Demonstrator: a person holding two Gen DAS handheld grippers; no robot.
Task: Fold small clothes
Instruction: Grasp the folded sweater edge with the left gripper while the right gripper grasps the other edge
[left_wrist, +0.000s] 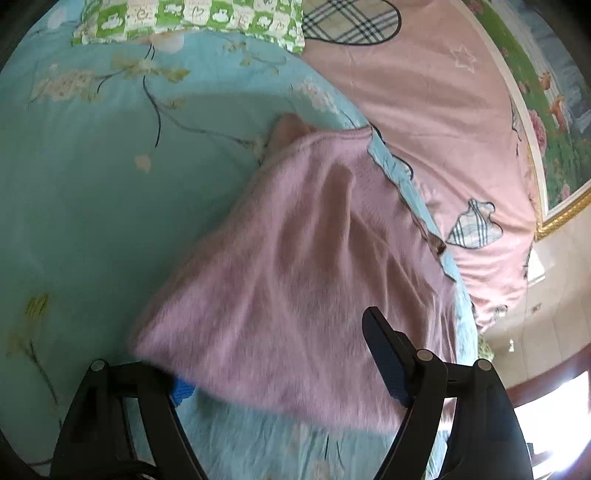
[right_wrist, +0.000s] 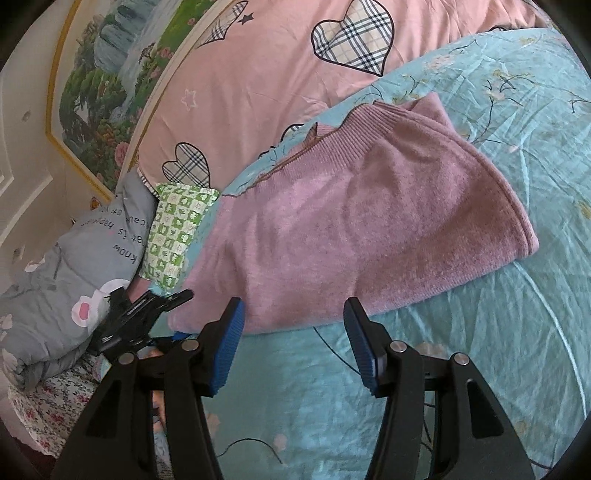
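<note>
Right gripper (right_wrist: 293, 314): jaws spread wide, nothing between them, blue pads bare; it hangs just short of the near edge of the pink knitted garment (right_wrist: 354, 229). That garment lies folded on the turquoise floral quilt (right_wrist: 461, 369), its ribbed band at the far end. Left gripper (left_wrist: 273, 354): jaws wide apart, the garment's (left_wrist: 295, 258) near edge draped over the gap and covering one finger; whether it grips the cloth cannot be told, the view being blurred. In the right view this gripper (right_wrist: 147, 317) sits at the garment's left corner. Beyond lie a green checked pillow (right_wrist: 173, 236), a grey quilt (right_wrist: 62, 266) and a pink heart-print cover (right_wrist: 258, 74).
</note>
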